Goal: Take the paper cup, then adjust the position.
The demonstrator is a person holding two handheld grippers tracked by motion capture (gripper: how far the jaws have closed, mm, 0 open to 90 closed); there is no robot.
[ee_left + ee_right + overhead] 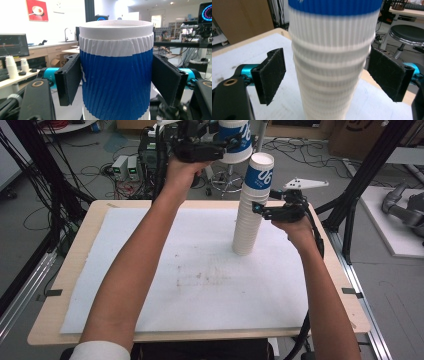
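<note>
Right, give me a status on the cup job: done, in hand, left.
Done: one blue-and-white cup is off the stack, lifted clear in the left gripper, whose jaws press its sides. In hand: the right gripper brackets the upper part of the cup stack on the white mat, jaws open with gaps showing. Left: the many nested cups on the stack; where the lifted cup goes isn't shown.

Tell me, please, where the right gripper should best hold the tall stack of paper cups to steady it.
Grip the stack of paper cups on its ribbed white upper part, just under the top cup's blue band, coming in level from the stack's right side. The right gripper already straddles it there, jaws open; the upright, narrow column suits a sideways pinch.
</note>
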